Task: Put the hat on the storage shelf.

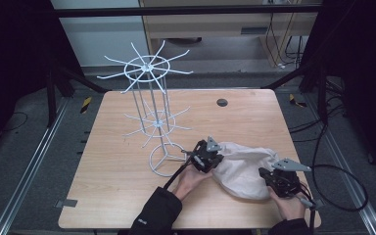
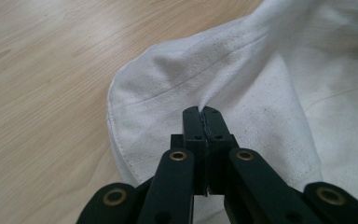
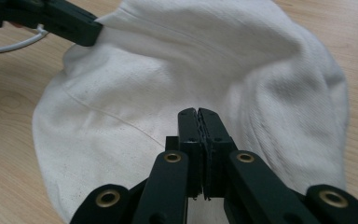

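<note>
A crumpled white cloth [image 1: 240,169] lies on the wooden table [image 1: 117,147] at the front right. My left gripper [image 1: 218,160] is at the cloth's left edge. In the left gripper view its jaws [image 2: 203,112] are shut on a raised fold of the cloth [image 2: 261,70]. My right gripper [image 1: 265,173] sits at the cloth's near right edge. In the right gripper view its jaws [image 3: 198,112] are pressed together with the cloth [image 3: 191,60] drawn up to their tips, and the other gripper [image 3: 74,28] grips the far edge.
A tall white wire rack [image 1: 149,66] with two tiers of radiating arms stands on a ring base [image 1: 164,156] just left of the left gripper. A small black disc [image 1: 222,102] sits in the table top towards the back. Cables trail off the table's right side.
</note>
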